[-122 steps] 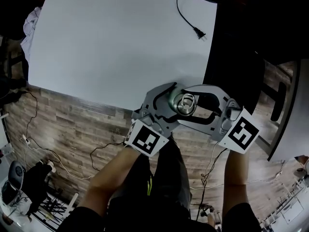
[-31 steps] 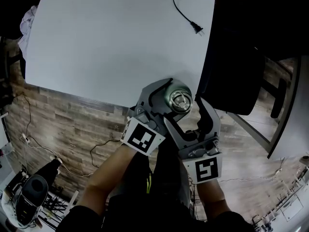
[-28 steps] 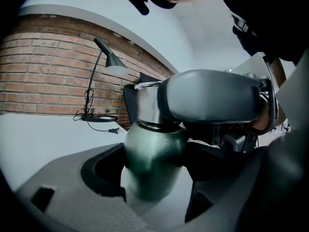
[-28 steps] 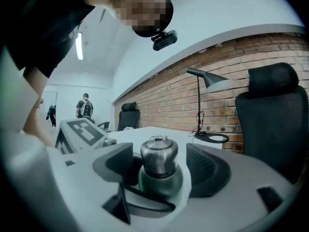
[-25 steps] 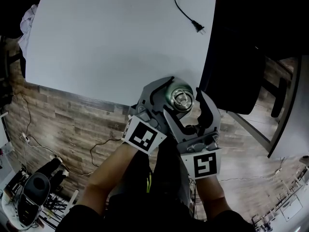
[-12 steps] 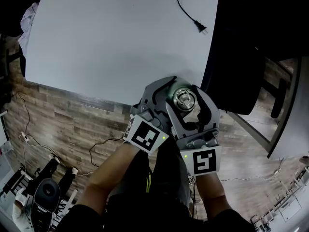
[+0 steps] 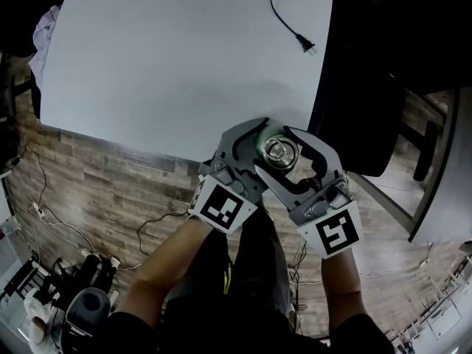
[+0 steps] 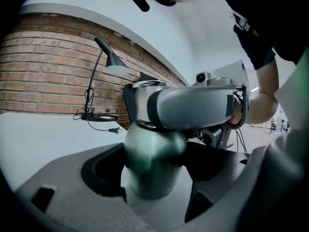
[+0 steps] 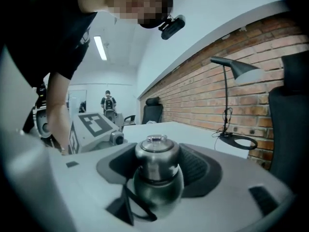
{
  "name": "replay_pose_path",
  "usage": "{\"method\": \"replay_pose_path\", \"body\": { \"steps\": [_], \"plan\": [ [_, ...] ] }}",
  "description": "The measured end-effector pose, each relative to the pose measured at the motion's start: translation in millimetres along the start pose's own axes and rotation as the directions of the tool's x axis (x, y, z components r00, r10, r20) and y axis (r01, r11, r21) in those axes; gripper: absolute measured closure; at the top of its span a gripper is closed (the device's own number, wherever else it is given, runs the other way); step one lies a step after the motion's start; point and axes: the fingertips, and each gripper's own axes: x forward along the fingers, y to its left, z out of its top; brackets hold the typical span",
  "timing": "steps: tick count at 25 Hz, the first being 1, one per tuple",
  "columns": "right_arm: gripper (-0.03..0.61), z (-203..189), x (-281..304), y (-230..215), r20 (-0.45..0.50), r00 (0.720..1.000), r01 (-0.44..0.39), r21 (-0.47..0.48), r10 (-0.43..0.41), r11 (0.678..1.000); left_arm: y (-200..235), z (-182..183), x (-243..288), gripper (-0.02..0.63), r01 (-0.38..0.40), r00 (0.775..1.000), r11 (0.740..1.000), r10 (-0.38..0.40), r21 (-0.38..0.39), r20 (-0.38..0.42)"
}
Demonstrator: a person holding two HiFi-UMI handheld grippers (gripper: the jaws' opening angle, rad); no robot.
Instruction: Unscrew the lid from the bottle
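The left hand-held gripper (image 8: 153,190) is clenched on the body of the rounded grey-green metal bottle (image 8: 153,153), likely to stop it turning. Just above its jaws, the right hand-held gripper (image 9: 155,180) has just been closing and now grasps the silver screw lid (image 9: 156,153). With the lid on, the contents stay hidden.

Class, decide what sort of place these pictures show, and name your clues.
Probably an office or lab workspace: a large white table, a desk lamp by a brick wall, and an office chair beyond.
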Motion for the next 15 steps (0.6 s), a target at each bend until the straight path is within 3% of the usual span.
{"method": "replay_pose_path", "body": {
  "steps": [4, 6, 9, 15],
  "plan": [
    [0.307, -2.8, -5.3, 5.0, -0.001, 0.982, -0.189, -0.009, 0.189, 0.982, -2.3, -1.8, 0.4, 0.239, 0.005, 1.0, 1.0, -0.005, 0.022, -0.011],
    [0.307, 0.0, -5.1, 5.3, 0.01, 0.971, -0.239, -0.017, 0.239, 0.971, -1.9, -1.3, 0.7, 0.239, 0.004, 1.0, 1.0, -0.003, 0.028, -0.012],
    [0.307, 1.9, -3.8, 6.3, 0.0, 0.967, -0.253, -0.053, 0.254, 0.966, -1.7, -0.6, 1.1, 0.239, 0.003, 1.0, 1.0, -0.003, 0.026, -0.011],
    [0.307, 2.1, -5.4, 5.2, 0.021, 0.974, -0.224, -0.032, 0.224, 0.974, -2.8, -2.1, 1.2, 0.239, 0.002, 1.0, 1.0, -0.001, 0.027, -0.015]
  ]
}}
